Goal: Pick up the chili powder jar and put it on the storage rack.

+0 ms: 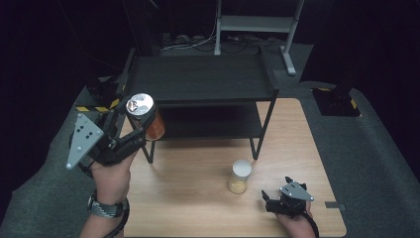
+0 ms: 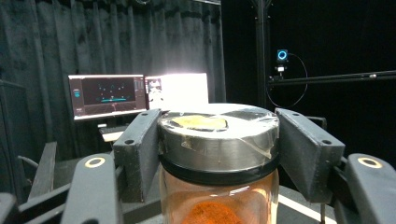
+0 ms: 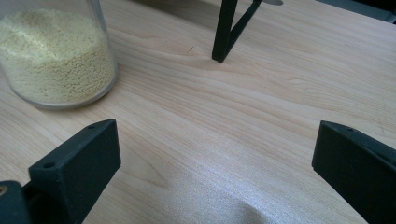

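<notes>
While raised, the orange jar (image 1: 145, 115) sits clamped between the left tongs (image 1: 130, 130).

No text, label or number is legible.

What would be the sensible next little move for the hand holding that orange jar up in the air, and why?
Probably carry it forward over the black shelf and lower it there. The left hand-held gripper is shut on the jar of orange powder, held above the table's left edge right beside the shelf. The right hand-held gripper rests open near the jar of yellow grains.
</notes>
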A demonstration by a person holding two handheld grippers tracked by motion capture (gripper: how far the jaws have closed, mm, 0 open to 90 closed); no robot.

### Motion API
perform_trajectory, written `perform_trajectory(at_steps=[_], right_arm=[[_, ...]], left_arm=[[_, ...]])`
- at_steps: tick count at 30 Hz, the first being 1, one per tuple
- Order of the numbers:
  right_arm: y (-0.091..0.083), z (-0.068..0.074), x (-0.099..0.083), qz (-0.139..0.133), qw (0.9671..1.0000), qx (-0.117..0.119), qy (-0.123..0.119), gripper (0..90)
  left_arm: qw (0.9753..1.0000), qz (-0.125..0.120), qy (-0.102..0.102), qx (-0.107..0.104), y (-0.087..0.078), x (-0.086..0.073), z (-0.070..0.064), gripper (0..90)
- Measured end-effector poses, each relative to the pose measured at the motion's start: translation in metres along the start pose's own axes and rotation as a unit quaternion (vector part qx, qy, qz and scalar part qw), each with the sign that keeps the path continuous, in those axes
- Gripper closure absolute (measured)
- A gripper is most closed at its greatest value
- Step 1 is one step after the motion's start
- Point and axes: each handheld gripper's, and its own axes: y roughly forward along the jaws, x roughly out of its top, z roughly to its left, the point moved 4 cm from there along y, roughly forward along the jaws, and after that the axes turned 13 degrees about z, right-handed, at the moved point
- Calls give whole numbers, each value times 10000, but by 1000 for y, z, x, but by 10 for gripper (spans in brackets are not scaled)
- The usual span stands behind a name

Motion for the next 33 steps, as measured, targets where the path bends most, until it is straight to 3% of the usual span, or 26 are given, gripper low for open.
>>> perform_trajectory(at_steps=[9, 25, 33], right_arm=[[0, 0, 0, -1, 10000, 0, -4, 5], [0, -1, 0, -7, 10000, 18, 5, 5], [0, -1, -1, -27, 10000, 30, 18, 4]], left_arm=[[9999, -73, -88, 116, 18, 11, 5, 347], [9986, -137, 49, 510, 57, 28, 9, 347], [9980, -14, 79, 634, 77, 36, 11, 348]])
